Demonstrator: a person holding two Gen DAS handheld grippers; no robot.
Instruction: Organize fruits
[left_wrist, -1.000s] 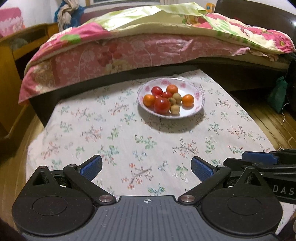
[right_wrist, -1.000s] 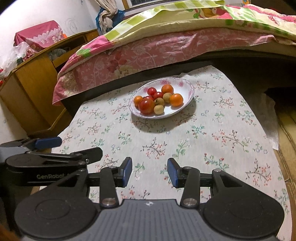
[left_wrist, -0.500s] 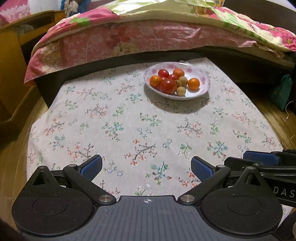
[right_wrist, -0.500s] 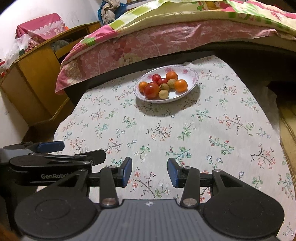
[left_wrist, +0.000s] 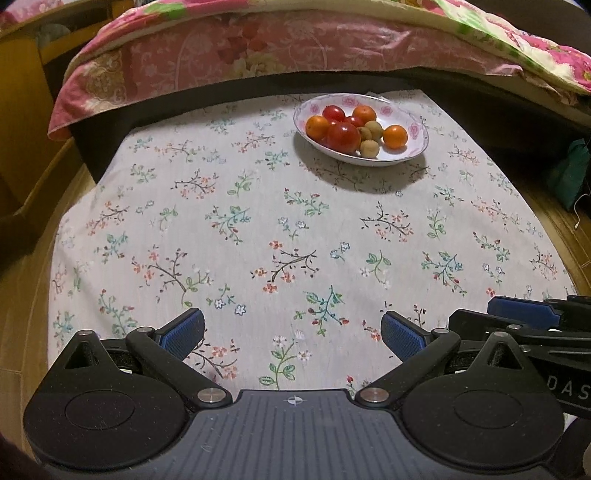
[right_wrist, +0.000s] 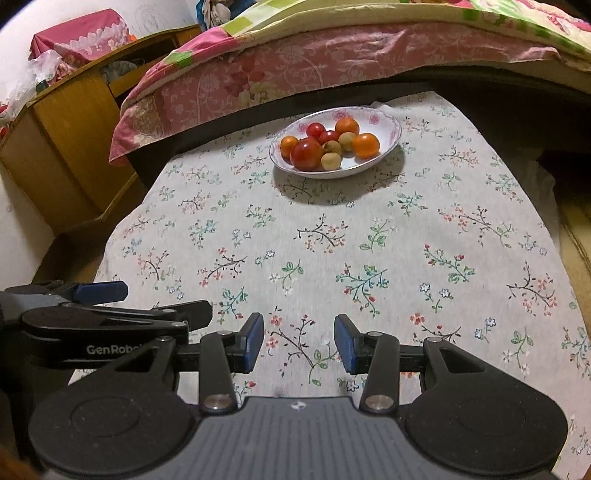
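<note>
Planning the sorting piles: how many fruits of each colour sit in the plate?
Red fruits: 3
Orange fruits: 3
Tan fruits: 3
Total: 9, all in the plate; any fruit hidden underneath would not show.

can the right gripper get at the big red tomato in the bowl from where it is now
Probably yes: the right hand-held gripper is open, only bare tablecloth lies before the bowl, and the big tomato sits at its near edge.

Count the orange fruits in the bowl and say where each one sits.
3. One orange fruit lies at the bowl's left edge, one at the back, and one on the right. Others may hide beneath the red tomatoes.
</note>
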